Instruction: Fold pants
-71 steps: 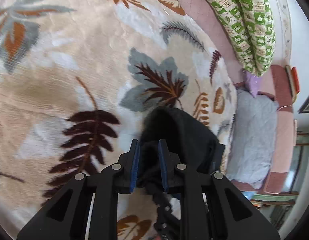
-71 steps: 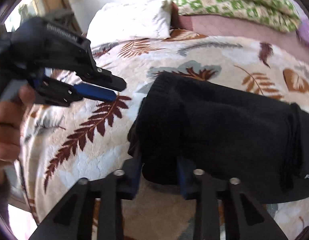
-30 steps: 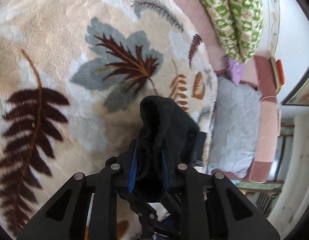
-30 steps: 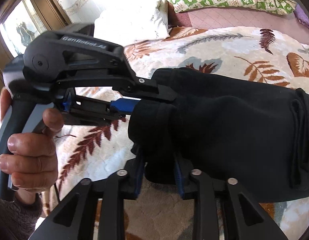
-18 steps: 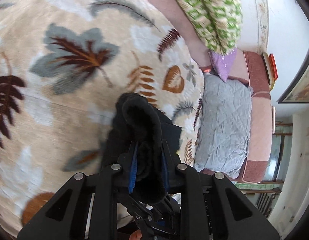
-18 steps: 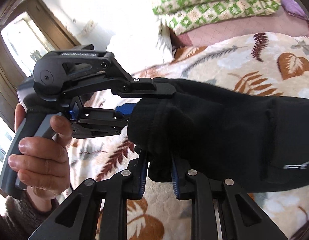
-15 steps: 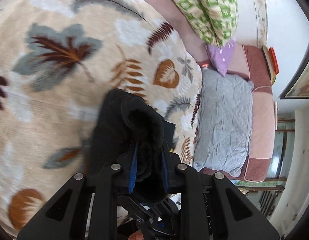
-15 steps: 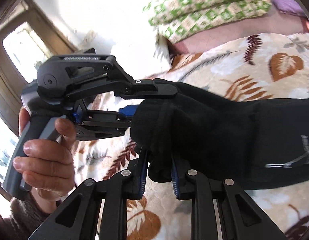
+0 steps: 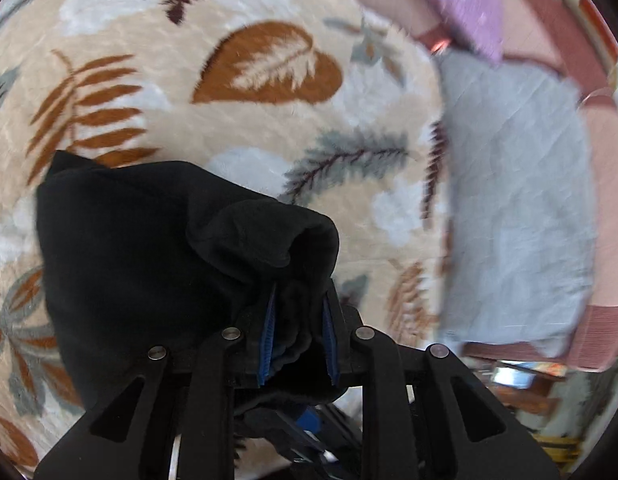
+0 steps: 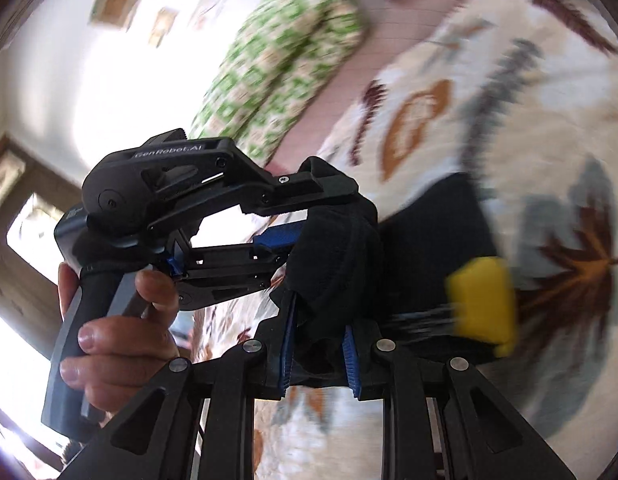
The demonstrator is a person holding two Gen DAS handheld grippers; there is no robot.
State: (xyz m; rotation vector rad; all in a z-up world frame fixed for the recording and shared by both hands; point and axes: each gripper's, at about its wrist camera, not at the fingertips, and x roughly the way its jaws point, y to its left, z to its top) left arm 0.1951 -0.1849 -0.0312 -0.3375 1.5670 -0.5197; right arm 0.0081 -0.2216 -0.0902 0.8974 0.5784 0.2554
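The black pants (image 9: 149,248) hang folded over a leaf-patterned blanket (image 9: 269,128). My left gripper (image 9: 297,320) is shut on a bunched edge of the pants. My right gripper (image 10: 317,328) is shut on the same end of the pants (image 10: 421,248), right beside the left gripper (image 10: 309,220), which shows in the right wrist view with the hand holding it. A yellow tag (image 10: 481,300) sits on the pants in the right wrist view. The rest of the cloth trails down toward the blanket.
A grey quilt (image 9: 517,208) lies at the blanket's right edge, with a purple cushion (image 9: 461,4) and pink bedding beyond. A green patterned pillow (image 10: 285,52) lies at the head of the bed. The right wrist view is blurred.
Both grippers have carried the held end of the pants across the blanket toward the grey quilt side. Both views have swung and blurred. The yellow tag has come into view.
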